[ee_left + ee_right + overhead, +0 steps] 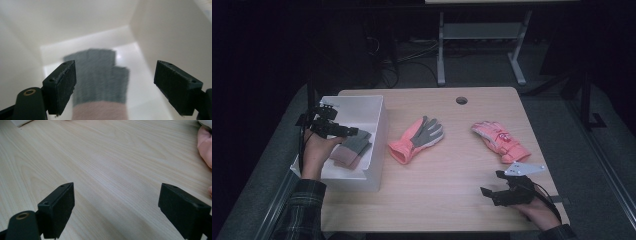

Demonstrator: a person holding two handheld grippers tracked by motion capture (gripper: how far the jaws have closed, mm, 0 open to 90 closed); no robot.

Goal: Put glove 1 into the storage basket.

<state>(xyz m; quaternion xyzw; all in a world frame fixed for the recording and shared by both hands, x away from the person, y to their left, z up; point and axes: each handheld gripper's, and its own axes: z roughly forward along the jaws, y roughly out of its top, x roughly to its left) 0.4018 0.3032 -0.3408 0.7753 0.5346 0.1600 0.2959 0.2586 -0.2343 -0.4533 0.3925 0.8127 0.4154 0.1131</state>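
We found no text, label, brand, number or sign that could be read. The pink glove (500, 140) lying just beyond the right gripper (498, 188) carried some pale marks on its back, but they were too small and blurred for us to make out as letters.

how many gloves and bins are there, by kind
grey and pink knit glove, in the bin: 1
pink and grey glove, on the table: 1
pink padded glove, on the table: 1
white bin: 1
total: 4
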